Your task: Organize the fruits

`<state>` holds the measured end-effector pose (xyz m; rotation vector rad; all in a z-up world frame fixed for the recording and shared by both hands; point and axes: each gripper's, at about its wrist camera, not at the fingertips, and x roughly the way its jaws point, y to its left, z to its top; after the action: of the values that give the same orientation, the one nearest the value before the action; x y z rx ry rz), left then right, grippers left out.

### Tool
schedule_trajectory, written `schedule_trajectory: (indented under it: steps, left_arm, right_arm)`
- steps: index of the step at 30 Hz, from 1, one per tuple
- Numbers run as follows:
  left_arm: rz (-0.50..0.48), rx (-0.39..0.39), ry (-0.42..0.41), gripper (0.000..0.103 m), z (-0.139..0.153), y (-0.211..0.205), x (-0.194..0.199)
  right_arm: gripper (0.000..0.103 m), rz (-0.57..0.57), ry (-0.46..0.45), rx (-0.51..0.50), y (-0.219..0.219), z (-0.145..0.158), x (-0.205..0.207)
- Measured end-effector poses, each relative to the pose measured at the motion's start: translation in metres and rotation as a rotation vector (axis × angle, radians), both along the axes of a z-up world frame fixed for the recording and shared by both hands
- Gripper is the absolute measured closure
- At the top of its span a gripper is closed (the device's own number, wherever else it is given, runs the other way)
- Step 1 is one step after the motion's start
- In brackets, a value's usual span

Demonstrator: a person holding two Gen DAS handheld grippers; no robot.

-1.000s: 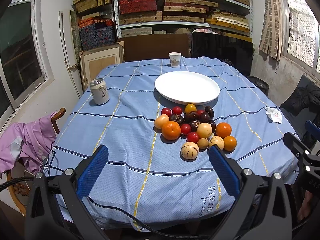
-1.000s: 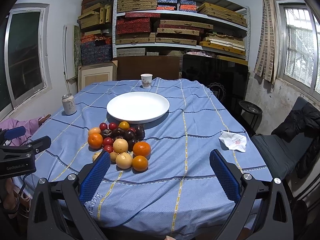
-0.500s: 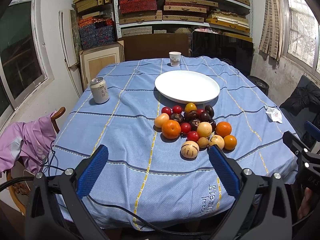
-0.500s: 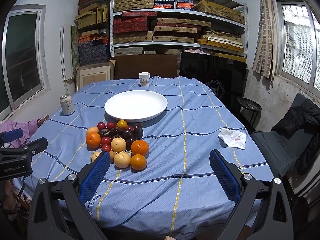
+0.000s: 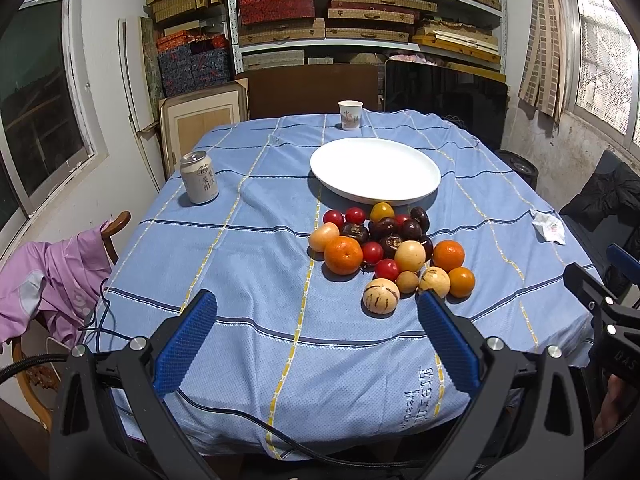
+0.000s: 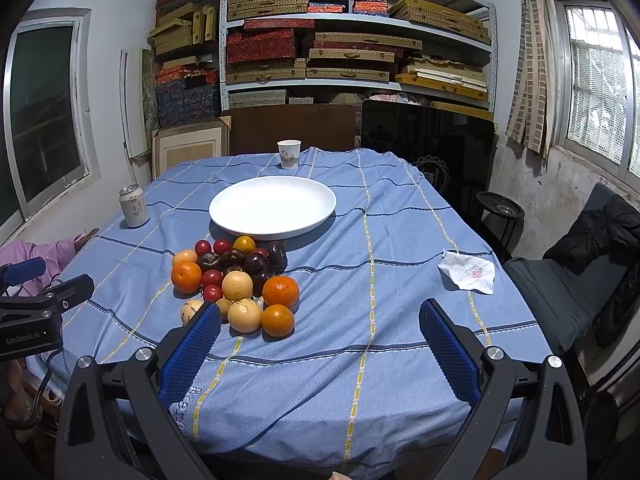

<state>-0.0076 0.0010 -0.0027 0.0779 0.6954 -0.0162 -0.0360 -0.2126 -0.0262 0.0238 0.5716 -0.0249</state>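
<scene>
A pile of fruit (image 5: 390,250) (image 6: 236,280) lies on the blue tablecloth just in front of an empty white plate (image 5: 375,169) (image 6: 273,206). It holds oranges, red tomatoes, dark plums and pale striped melons. My left gripper (image 5: 318,338) is open with nothing between its blue pads, held at the table's near edge, short of the striped melon (image 5: 381,296). My right gripper (image 6: 320,346) is also open and empty, to the right of the pile, its left pad close to a pale fruit (image 6: 245,315).
A drink can (image 5: 199,176) (image 6: 133,210) stands at the left, a paper cup (image 5: 350,115) (image 6: 289,153) at the far edge, a crumpled tissue (image 6: 468,276) at the right. A chair with pink cloth (image 5: 48,280) is beside the table's left side. Shelves of boxes fill the back wall.
Both grippers have eased slightly toward the table, so the fruit and plate sit a little lower in the right view. Both stay open and empty.
</scene>
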Motion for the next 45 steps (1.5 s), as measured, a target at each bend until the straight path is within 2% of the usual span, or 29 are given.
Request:
schedule_trajectory:
  steps: [12, 45]
  left_arm:
    - [0.006, -0.002, 0.017, 0.004, -0.009, 0.0, 0.003]
    - [0.007, -0.007, 0.026, 0.004, -0.01, 0.001, 0.007]
  right_arm:
    - [0.004, -0.001, 0.007, -0.004, 0.001, -0.003, 0.001]
    - [0.004, 0.007, 0.014, -0.009, 0.005, -0.006, 0.004]
